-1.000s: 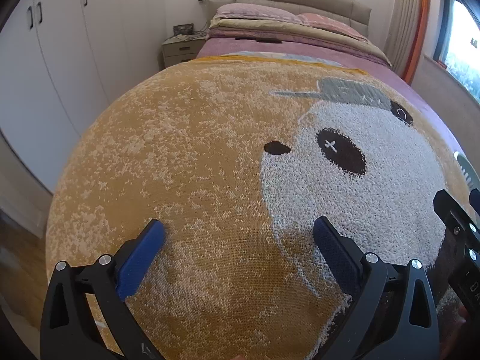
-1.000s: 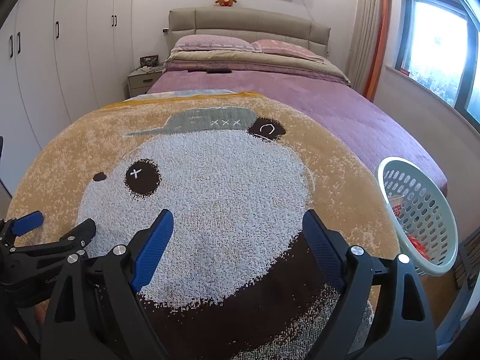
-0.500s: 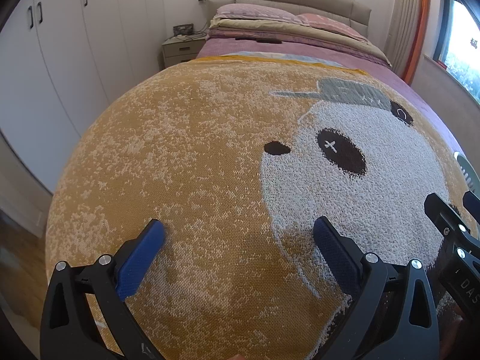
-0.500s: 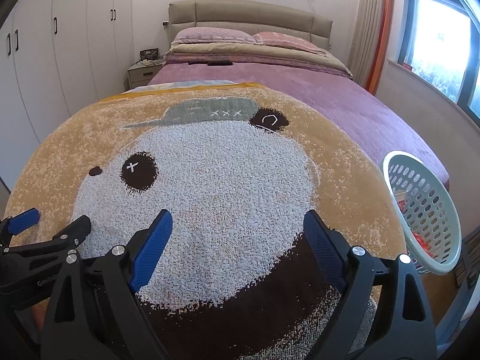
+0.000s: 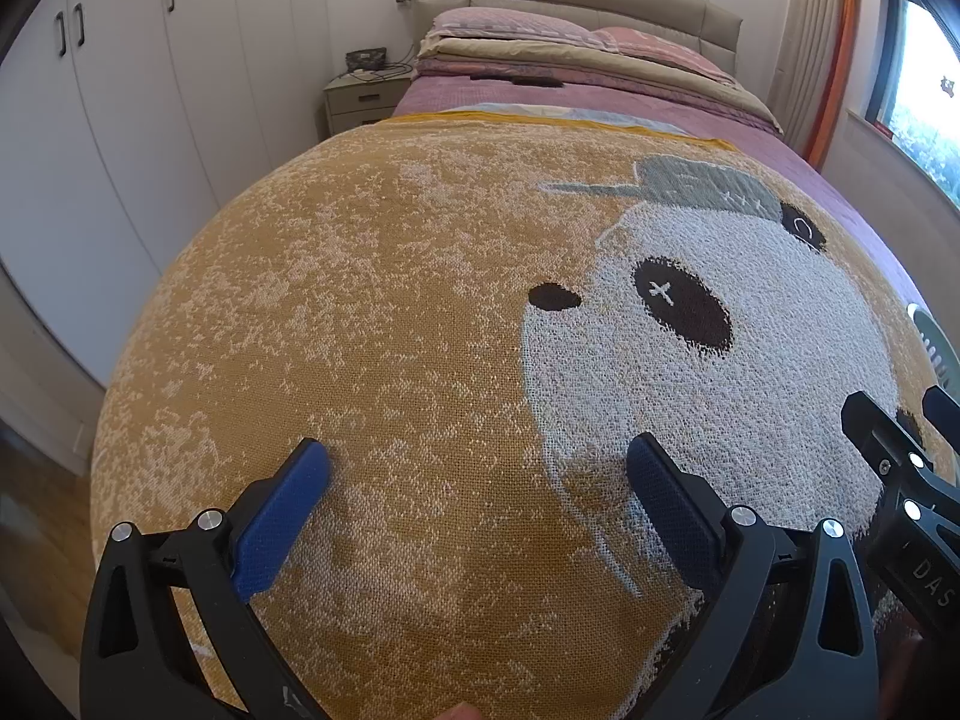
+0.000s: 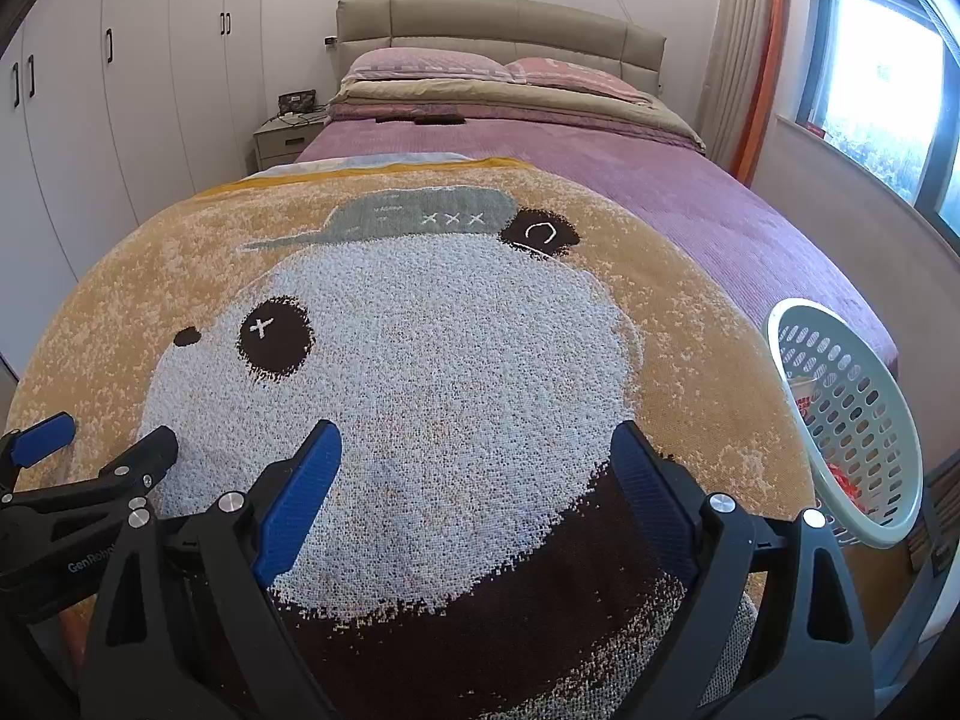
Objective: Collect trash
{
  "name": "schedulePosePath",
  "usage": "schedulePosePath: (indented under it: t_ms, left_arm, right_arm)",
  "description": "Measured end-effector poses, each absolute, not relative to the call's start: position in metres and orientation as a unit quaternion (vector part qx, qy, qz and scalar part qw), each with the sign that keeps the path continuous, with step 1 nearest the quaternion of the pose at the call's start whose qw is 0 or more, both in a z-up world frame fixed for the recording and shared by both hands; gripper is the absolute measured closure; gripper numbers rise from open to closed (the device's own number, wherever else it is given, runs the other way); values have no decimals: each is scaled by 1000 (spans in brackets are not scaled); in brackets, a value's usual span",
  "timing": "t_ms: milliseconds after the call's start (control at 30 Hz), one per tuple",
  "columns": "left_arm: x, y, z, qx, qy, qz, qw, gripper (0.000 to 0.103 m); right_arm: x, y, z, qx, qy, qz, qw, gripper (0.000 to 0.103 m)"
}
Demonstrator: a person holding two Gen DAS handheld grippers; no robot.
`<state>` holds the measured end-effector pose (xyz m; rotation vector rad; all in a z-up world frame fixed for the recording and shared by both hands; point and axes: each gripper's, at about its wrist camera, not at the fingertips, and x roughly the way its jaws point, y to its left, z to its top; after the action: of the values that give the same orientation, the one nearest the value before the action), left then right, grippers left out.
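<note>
My left gripper (image 5: 477,480) and right gripper (image 6: 477,462) hovered over the foot of the bed's orange knitted panda blanket (image 6: 456,360), jaws released and empty, the right's having just widened; the white perforated plastic basket (image 6: 852,420) stood off the bed's right edge, red trash (image 6: 846,483) inside.

Daylight enters from the window (image 6: 882,102) at upper right, blown out to white glare. Room evenly bright, shadows soft. Strong fisheye bulge; dark vignette in corners. The blanket (image 6: 456,360) weave sharp, no motion blur.
</note>
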<state>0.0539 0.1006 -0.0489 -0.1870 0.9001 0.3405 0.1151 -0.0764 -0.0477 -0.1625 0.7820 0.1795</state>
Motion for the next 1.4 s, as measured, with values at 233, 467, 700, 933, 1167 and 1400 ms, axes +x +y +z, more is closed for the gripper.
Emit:
schedulePosePath:
  t_ms: [233,467,700,933,1167,1400]
  left_arm:
    - [62,102,-49,-90,434,157,883,7]
    - [41,102,-31,-88,362,165,913,8]
    - [21,91,-15,-78,295,149,941,7]
    - [16,99,-13,-103,283,144,943,7]
    - [16,97,-11,-98,275,141,946,7]
    - [13,100,-11,-111,260,117,952,7]
  right_arm:
    - [115,-76,-49,-81,380,87,917,16]
    - [113,-76,-48,-83,374,84,920,16]
    - [98,-84,-34,-67,324,76,941,16]
    - [90,-86,-27,-61,302,76,948,16]
    - [85,-89,-23,-55,287,79,953,16]
    - [79,-92,-18,-47,271,84,958,16]
